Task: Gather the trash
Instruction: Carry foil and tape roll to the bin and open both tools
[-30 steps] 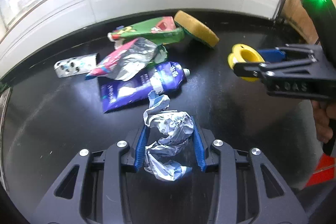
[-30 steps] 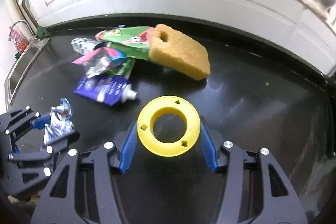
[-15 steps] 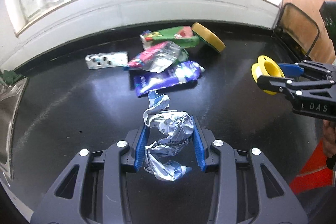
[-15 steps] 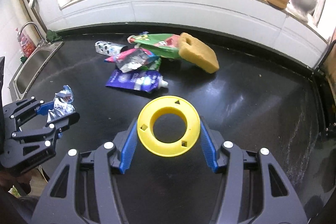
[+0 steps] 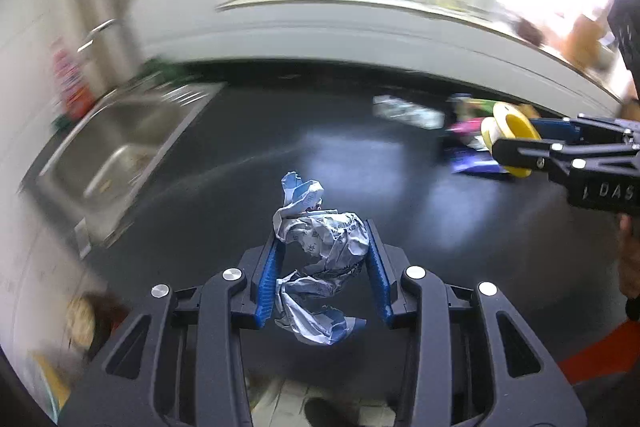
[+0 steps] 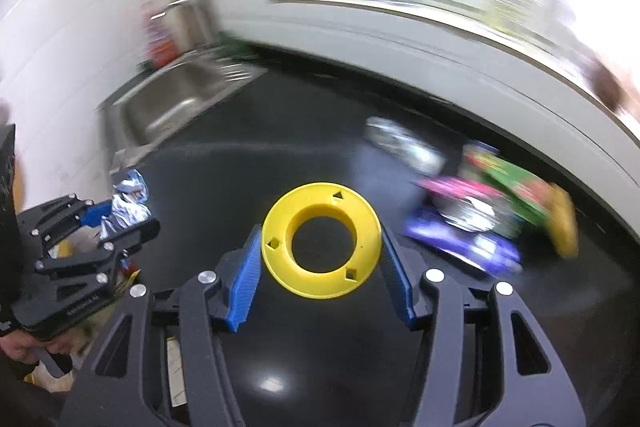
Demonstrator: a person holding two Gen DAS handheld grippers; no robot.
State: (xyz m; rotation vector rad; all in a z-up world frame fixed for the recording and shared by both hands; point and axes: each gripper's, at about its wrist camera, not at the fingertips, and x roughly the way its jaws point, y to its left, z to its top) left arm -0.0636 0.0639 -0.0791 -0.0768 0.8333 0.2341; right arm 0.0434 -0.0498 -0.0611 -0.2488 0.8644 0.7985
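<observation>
Left wrist view: the left gripper [image 5: 322, 267] is clamped on a crumpled wrapper [image 5: 320, 251], held raised over the black counter [image 5: 224, 155] near its front edge, pointing toward the window wall with the steel sink [image 5: 120, 143] off to its left. To the right, the right gripper [image 5: 516, 143] reaches in level from the side, closed on a yellow ring [image 5: 510, 139]. Behind it, blurred, the remaining pile of trash [image 6: 476, 215] lies on the counter, a sponge [image 6: 564, 227] at its far end.
</observation>
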